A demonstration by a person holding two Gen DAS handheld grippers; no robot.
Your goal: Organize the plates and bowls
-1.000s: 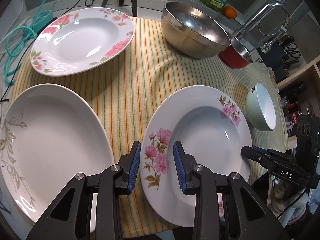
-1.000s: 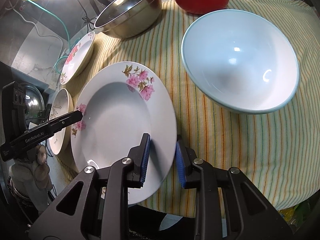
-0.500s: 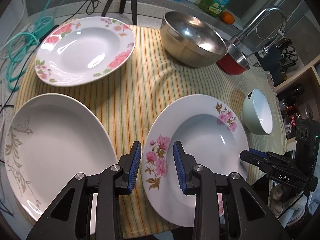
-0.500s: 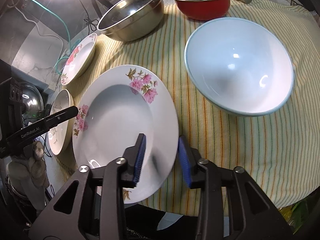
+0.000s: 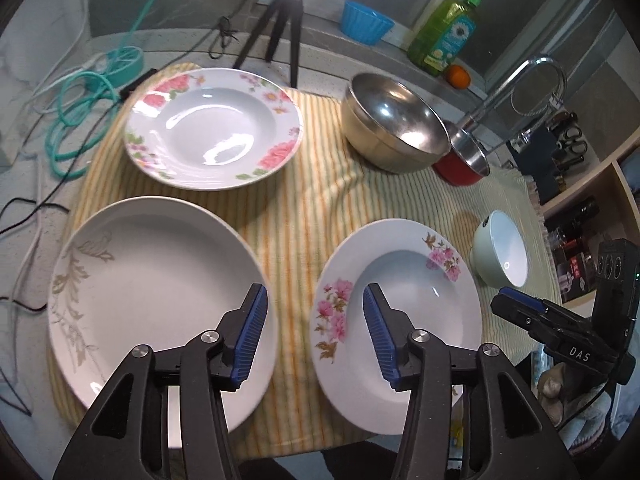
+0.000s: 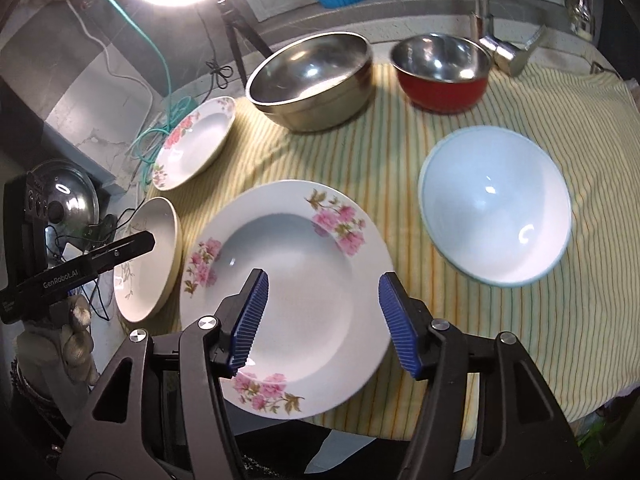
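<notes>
A white plate with pink flowers lies flat on the striped cloth. My left gripper hovers above the plate's left rim and the cloth beside it. Its jaws are opening, with nothing between the pads. My right gripper hangs over the same plate's near right side. Its jaws are opening too and hold nothing. To the left lies a large white plate with a gold motif. Behind it sits a plate with red flowers. A pale white bowl stands to the right.
A steel bowl and a red bowl with a steel inside stand at the back of the cloth. Behind them are a tap, a soap bottle and a blue cup. A tripod and teal cable sit back left.
Both grippers straddled the pink-flower plate's rim closely before. Now their jaws stand much wider apart and both have risen away from the plate, which stays on the cloth.
</notes>
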